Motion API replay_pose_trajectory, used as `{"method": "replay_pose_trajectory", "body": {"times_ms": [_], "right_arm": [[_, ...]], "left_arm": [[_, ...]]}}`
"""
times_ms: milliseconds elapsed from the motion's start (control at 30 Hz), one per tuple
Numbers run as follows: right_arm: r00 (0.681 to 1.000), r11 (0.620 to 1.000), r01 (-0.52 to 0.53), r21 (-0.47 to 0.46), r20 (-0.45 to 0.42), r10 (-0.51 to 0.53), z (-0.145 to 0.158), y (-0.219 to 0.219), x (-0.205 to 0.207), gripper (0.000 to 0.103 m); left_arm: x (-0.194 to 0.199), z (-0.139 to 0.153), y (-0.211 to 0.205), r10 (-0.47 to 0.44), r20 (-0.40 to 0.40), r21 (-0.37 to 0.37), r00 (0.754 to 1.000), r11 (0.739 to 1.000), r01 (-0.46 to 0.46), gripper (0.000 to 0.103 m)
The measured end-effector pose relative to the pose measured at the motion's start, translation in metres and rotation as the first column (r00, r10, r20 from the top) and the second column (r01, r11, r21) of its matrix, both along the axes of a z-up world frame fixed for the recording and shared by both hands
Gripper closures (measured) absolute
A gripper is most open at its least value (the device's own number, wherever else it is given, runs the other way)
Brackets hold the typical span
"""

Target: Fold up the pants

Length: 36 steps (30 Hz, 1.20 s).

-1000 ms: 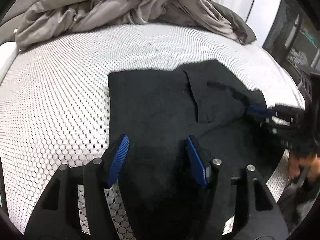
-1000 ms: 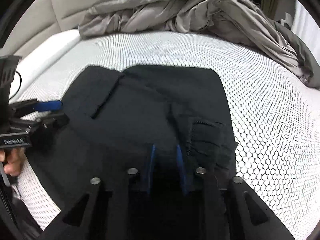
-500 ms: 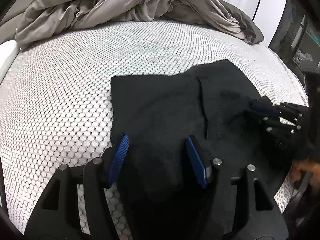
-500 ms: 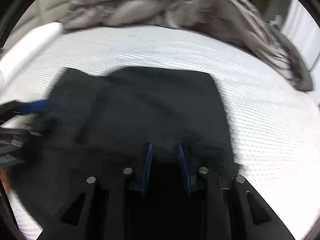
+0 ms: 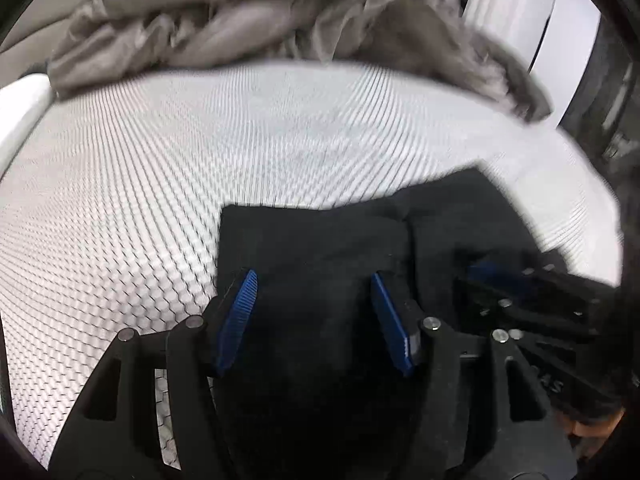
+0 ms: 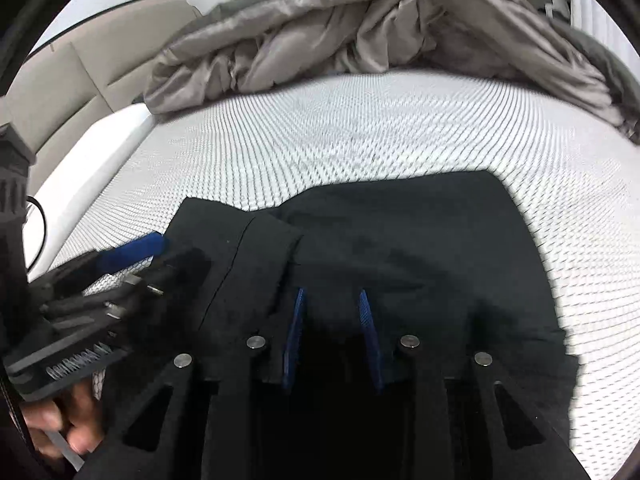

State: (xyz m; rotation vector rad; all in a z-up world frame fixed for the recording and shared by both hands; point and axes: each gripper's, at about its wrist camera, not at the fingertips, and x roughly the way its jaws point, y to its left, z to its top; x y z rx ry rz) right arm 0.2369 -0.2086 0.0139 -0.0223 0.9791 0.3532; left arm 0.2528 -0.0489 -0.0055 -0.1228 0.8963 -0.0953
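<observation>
Black pants (image 5: 320, 240) lie folded flat on the white honeycomb mattress (image 5: 160, 180). My left gripper (image 5: 314, 280) hovers over their left part, blue pads wide apart and pressing on nothing. Blurred, my right gripper (image 5: 492, 272) shows close at its right, above the same cloth. In the right wrist view the pants (image 6: 400, 232) fill the middle. My right gripper (image 6: 331, 294) sits low over them, its jaws narrow and opening, with black cloth lying between the pads. At the left edge of that view are the left gripper (image 6: 132, 252) and the hand (image 6: 60, 420) that holds it.
A crumpled grey duvet (image 6: 360, 32) is heaped along the far side of the bed. A beige padded headboard (image 6: 80, 76) stands at the far left. Bare mattress (image 6: 580, 240) stretches around the pants on the far and right sides.
Both grippers have moved forward over the pants, whose far edge now lies nearer the fingers. The right jaws stand a little wider. The two grippers are closer together.
</observation>
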Motion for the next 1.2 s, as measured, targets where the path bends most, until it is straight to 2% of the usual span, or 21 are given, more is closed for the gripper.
{"method": "replay_pose_trajectory", "body": {"times_ms": [100,200,267,433,500,600,667,733,833,867,933,1033,1100,1133,1200], "right_arm": [[1.0,0.998,-0.017,-0.062,-0.023,0.016,-0.011,0.004,0.002,0.074],[1.0,0.977,0.016,-0.211,0.015,-0.013,-0.005,-0.01,-0.009,0.074],[0.999,0.965,0.037,-0.26,0.036,-0.028,-0.004,-0.027,-0.016,0.074],[0.999,0.993,0.01,-0.116,0.036,-0.006,0.007,-0.042,-0.026,0.073],[0.999,0.999,-0.035,-0.038,0.026,0.036,0.012,-0.035,-0.031,0.072],[0.993,0.992,-0.114,0.049,-0.001,0.115,0.011,-0.018,-0.044,0.072],[0.985,0.985,-0.173,0.022,-0.016,0.173,0.004,-0.003,-0.052,0.072],[0.978,0.976,-0.207,-0.064,0.002,0.207,-0.002,0.0,-0.061,0.072],[0.984,0.975,-0.173,-0.141,0.019,0.178,-0.003,-0.023,-0.068,0.072],[0.988,0.976,-0.145,-0.165,0.027,0.151,-0.002,-0.037,-0.069,0.074],[0.989,0.983,-0.137,-0.125,0.032,0.142,0.004,-0.058,-0.075,0.075],[0.992,0.991,-0.103,-0.08,0.059,0.108,0.015,-0.062,-0.083,0.071],[0.987,0.989,-0.145,-0.027,0.073,0.146,0.02,-0.046,-0.088,0.071],[0.979,0.982,-0.189,0.0,0.078,0.188,0.022,-0.033,-0.092,0.071],[0.965,0.967,-0.253,-0.005,0.068,0.253,0.018,-0.007,-0.095,0.071]], "left_arm": [[0.0,0.0,0.005,0.0,0.0,-0.022,1.0,1.0,0.0,0.045],[-0.005,-0.003,0.018,0.01,-0.007,-0.058,1.0,0.998,-0.01,0.043],[-0.009,-0.005,0.024,0.016,-0.012,-0.081,1.0,0.997,-0.016,0.041],[-0.029,0.012,0.031,0.045,0.004,-0.076,0.999,0.996,-0.044,0.043],[-0.046,0.024,0.024,0.003,0.058,-0.087,0.998,0.996,0.002,0.043],[-0.065,0.024,0.006,-0.091,0.076,-0.037,0.993,0.995,0.094,0.043],[-0.069,0.01,-0.002,-0.136,0.036,-0.013,0.99,0.991,0.136,0.043],[-0.072,0.005,0.001,-0.15,0.043,-0.002,0.988,0.989,0.15,0.041],[-0.08,0.006,0.014,-0.145,0.032,-0.015,0.989,0.989,0.146,0.041],[-0.084,0.006,0.018,-0.116,0.025,0.022,0.993,0.993,0.116,0.041],[-0.091,0.004,0.023,-0.088,0.02,0.033,0.996,0.996,0.087,0.041],[-0.099,0.017,0.029,-0.073,0.054,-0.016,0.996,0.997,0.074,0.041],[-0.104,0.025,0.018,-0.11,0.094,-0.028,0.989,0.993,0.113,0.041],[-0.106,0.025,0.01,-0.139,0.096,-0.023,0.986,0.99,0.142,0.041],[-0.105,0.019,-0.011,-0.204,0.073,0.002,0.976,0.979,0.204,0.041]]}}
